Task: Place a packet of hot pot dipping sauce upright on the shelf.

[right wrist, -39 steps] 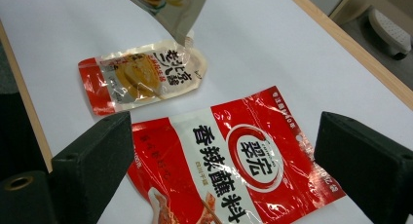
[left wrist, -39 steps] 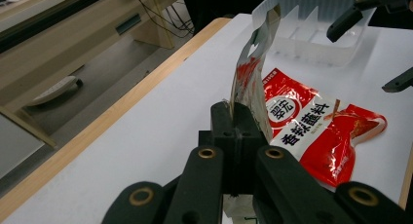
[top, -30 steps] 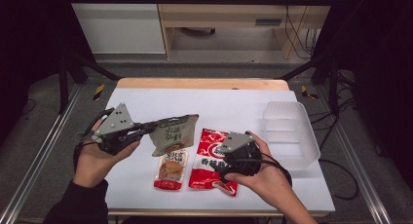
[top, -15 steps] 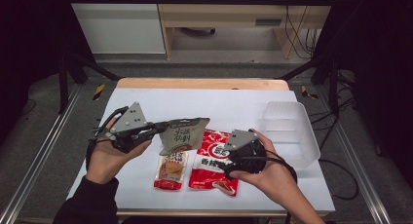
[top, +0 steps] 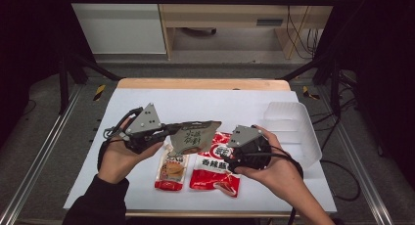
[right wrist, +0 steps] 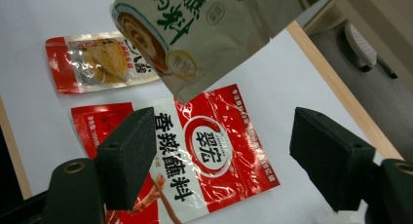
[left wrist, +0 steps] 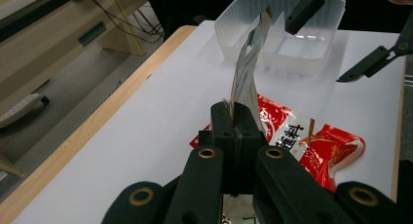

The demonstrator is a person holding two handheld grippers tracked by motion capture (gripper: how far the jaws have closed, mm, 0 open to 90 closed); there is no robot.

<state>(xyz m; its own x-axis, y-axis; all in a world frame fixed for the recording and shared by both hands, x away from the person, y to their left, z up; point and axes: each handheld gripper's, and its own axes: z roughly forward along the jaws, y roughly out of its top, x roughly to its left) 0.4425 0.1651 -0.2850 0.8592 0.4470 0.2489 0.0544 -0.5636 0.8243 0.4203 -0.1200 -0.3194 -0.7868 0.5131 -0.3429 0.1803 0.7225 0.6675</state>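
Surface: white table point(top: 147, 186) with a wooden edge, seen before a dark room with a metal frame.
Left gripper point(top: 169, 131): its jaws are closed on one edge of the beige sauce pouch point(top: 193, 137); in the left gripper view the pouch point(left wrist: 248, 73) is seen rising edge-on from between the jaws.
Beige pouch: it is held in the air, clear of the table, out past the left jaws and toward the right gripper.
Right gripper point(right wrist: 219, 160): its jaws are spread wide and nothing is held between them; it is kept low over the table in the right hand point(top: 274, 171).
Under the right jaws: the large red pouch point(right wrist: 195, 151) is lying flat on the table, and the beige pouch point(right wrist: 195, 34) hangs just above and beyond it.
Beside the red pouch: a small red and clear packet point(top: 171, 168) is lying flat, below the held pouch.
Farther out: a clear plastic tray point(top: 298, 132) is placed near the right hand, on the side away from the left gripper.
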